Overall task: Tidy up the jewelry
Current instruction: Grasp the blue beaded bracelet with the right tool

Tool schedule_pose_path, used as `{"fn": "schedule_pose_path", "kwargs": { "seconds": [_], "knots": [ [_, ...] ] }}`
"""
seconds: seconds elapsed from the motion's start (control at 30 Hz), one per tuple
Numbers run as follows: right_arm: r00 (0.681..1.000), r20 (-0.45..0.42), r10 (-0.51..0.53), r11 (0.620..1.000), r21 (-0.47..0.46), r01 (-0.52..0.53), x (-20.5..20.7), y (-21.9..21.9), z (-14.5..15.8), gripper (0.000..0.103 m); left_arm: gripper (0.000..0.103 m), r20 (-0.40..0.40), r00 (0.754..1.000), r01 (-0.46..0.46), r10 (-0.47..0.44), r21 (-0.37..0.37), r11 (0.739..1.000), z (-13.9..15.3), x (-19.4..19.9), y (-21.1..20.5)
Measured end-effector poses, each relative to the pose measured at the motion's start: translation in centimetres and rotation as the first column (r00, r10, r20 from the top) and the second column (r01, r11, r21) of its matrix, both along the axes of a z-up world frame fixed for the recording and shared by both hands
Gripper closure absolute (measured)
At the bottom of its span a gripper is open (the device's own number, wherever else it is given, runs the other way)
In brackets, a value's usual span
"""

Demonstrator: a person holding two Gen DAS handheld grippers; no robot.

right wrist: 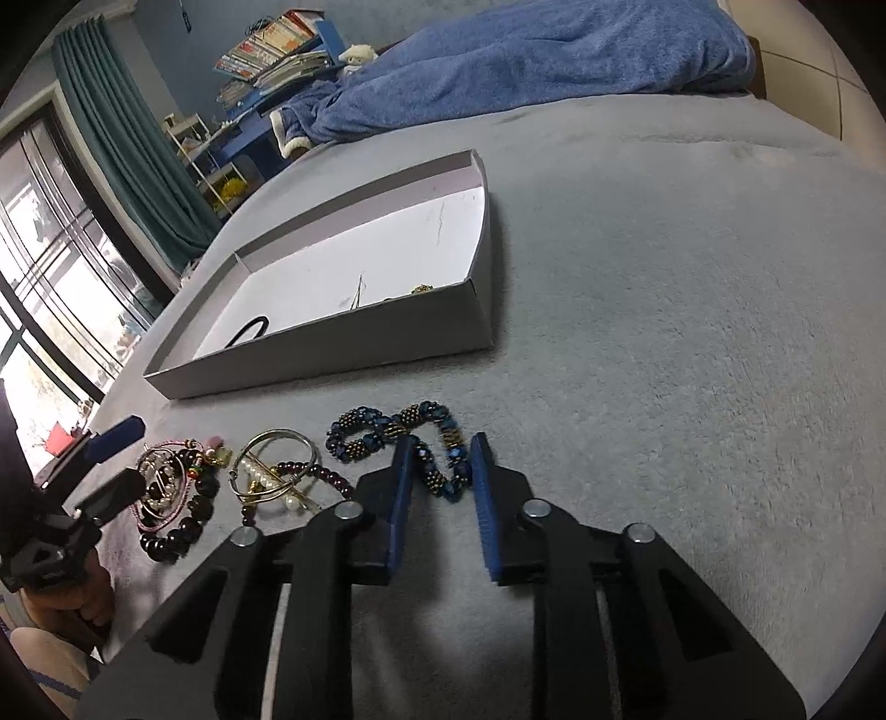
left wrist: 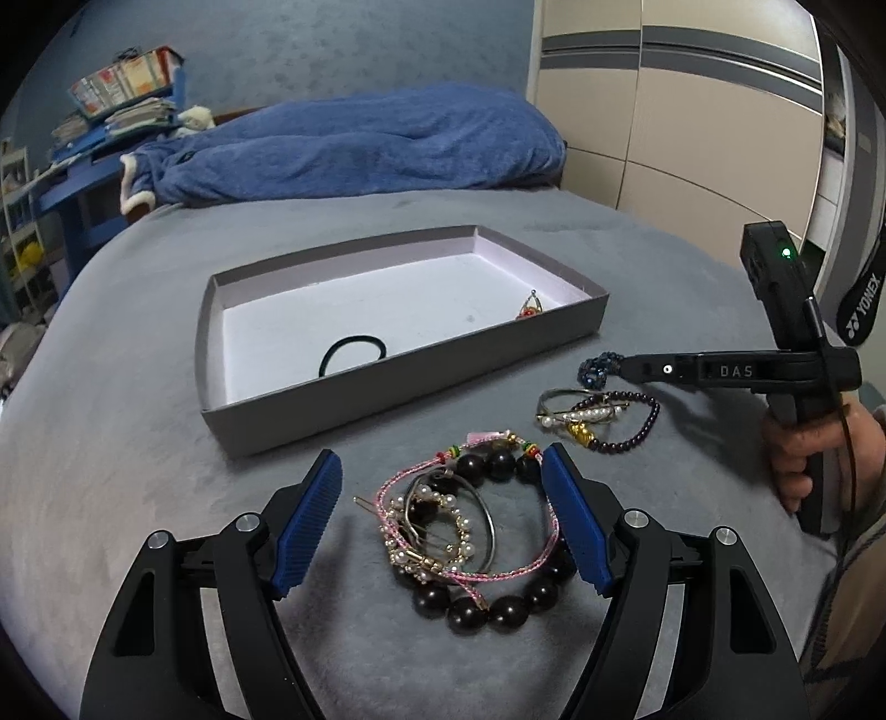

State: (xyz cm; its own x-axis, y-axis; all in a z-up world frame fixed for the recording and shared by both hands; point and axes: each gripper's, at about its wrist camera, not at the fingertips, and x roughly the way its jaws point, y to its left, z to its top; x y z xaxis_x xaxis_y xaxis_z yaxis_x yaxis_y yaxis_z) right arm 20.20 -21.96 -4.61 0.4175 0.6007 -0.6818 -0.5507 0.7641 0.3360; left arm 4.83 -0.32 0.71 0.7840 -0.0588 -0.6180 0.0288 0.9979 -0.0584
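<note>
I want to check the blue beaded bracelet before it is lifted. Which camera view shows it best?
The right wrist view: the blue beaded bracelet lies uncovered, curling between the right gripper pads. In the left wrist view only its end shows, small, at the gripper's tip.

Home bedroom. Work surface is a bed (left wrist: pixel 166 387) under a grey plush cover, a blue fleece blanket (left wrist: pixel 360 144) heaped at its far end. Wardrobe doors (left wrist: pixel 692 111) at right; cluttered blue shelf of books (right wrist: pixel 271 50); teal curtain (right wrist: pixel 127 138) beside a large window (right wrist: pixel 44 249).
</note>
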Motion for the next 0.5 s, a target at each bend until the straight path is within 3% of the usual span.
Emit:
{"fn": "schedule_pose_path", "kwargs": {
  "seconds": [0.3,0.5],
  "knots": [
    [1.0,0.026,0.013,1.0,0.022,-0.013,-1.0,-0.5,0.2,0.093,0.028,-0.005,0.999,-0.047,0.047,-0.08,0.996,-0.1,-0.4,1.8],
    [1.0,0.02,0.016,1.0,0.02,-0.017,-0.9,-0.4,0.3,0.093,0.03,-0.019,1.0,-0.025,0.023,-0.145,0.989,-0.1,-0.6,2.3]
  ]
}}
